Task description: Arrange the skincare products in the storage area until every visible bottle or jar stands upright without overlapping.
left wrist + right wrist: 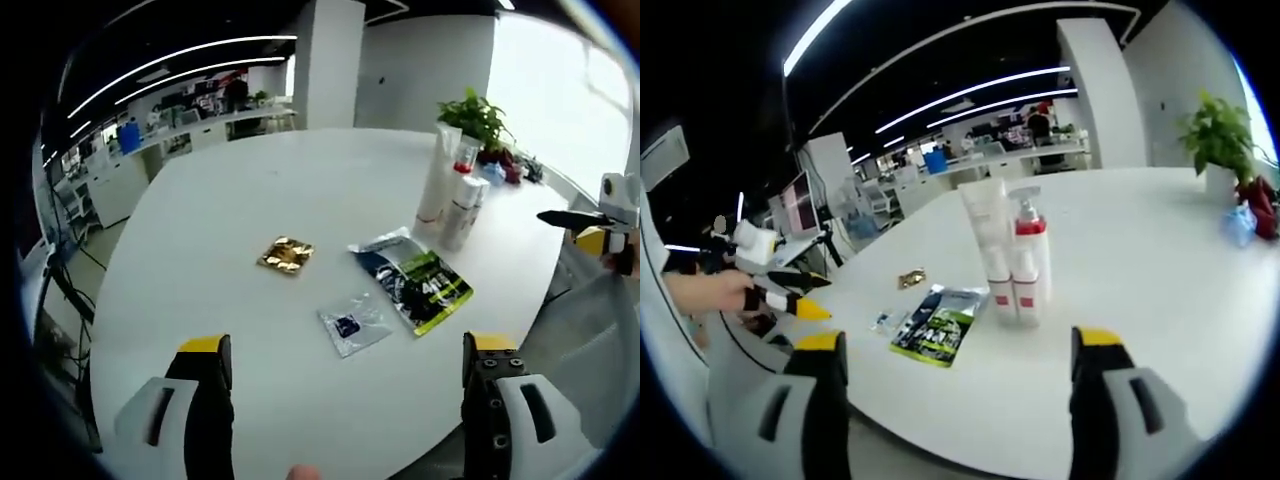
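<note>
Three white skincare containers stand upright close together on the white table: a tall tube, a pump bottle with a red collar, and a shorter bottle. From the other side they show as the tube and the pump bottle, both with red bands low down. My left gripper hovers open over the near table edge, well short of them. My right gripper is open too, facing the bottles from the other side. Nothing is between either pair of jaws.
Flat on the table lie a green-and-black pouch, a small clear sachet and a gold packet. A potted plant stands behind the bottles. A hand holds the left gripper at the table edge. Desks lie beyond.
</note>
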